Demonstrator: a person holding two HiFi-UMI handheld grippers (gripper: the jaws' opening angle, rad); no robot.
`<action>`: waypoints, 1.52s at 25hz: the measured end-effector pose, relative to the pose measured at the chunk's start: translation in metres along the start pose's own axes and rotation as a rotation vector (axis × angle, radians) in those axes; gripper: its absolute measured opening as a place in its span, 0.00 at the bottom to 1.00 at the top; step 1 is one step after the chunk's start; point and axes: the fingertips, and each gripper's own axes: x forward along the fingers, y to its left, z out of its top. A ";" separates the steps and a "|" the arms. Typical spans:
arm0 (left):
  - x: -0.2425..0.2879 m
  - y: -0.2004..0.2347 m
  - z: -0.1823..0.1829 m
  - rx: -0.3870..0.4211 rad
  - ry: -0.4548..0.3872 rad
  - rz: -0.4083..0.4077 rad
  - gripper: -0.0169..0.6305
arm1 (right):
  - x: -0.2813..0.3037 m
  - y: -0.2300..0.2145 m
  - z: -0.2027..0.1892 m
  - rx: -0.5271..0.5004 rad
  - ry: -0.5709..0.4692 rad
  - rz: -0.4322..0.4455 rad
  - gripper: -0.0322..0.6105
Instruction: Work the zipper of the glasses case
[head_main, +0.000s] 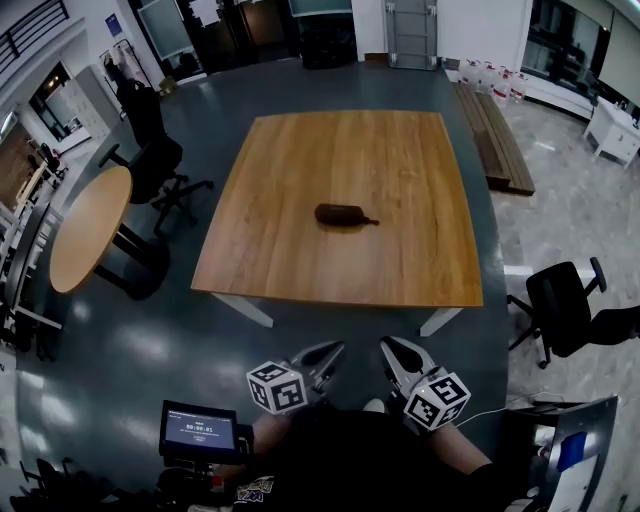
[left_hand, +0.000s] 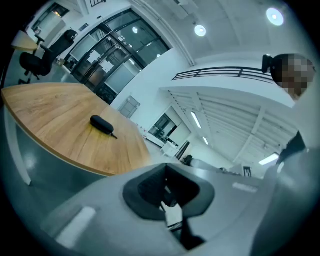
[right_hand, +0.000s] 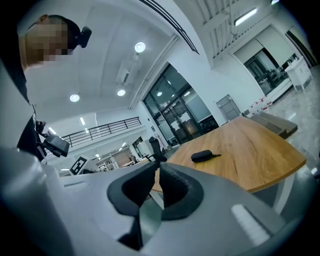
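Note:
A dark oval glasses case (head_main: 342, 215) lies shut near the middle of the square wooden table (head_main: 340, 150), its zipper pull pointing right. Both grippers hang low, close to the person's body and well short of the table's near edge. My left gripper (head_main: 335, 348) has its jaws together with nothing in them; its own view shows the gripper (left_hand: 165, 172) and, far off, the case (left_hand: 101, 124). My right gripper (head_main: 390, 345) shows a thin slit between its jaws and holds nothing. The right gripper view shows the gripper (right_hand: 157, 165) and the distant case (right_hand: 201, 155).
A round wooden table (head_main: 90, 225) and a black office chair (head_main: 150, 150) stand at the left. Another black chair (head_main: 565, 305) is at the right. A small screen (head_main: 198, 432) sits at the bottom left. A wooden bench (head_main: 495, 135) lies beyond the table's right side.

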 end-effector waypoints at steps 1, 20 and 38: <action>0.000 0.002 0.001 -0.004 0.003 0.008 0.03 | 0.002 -0.002 0.000 0.012 0.001 0.002 0.10; 0.067 0.125 0.116 -0.084 0.061 -0.123 0.03 | 0.170 -0.075 0.049 -0.057 0.037 -0.109 0.20; 0.067 0.186 0.136 -0.132 0.129 -0.072 0.03 | 0.319 -0.249 -0.035 -0.621 0.715 -0.001 0.54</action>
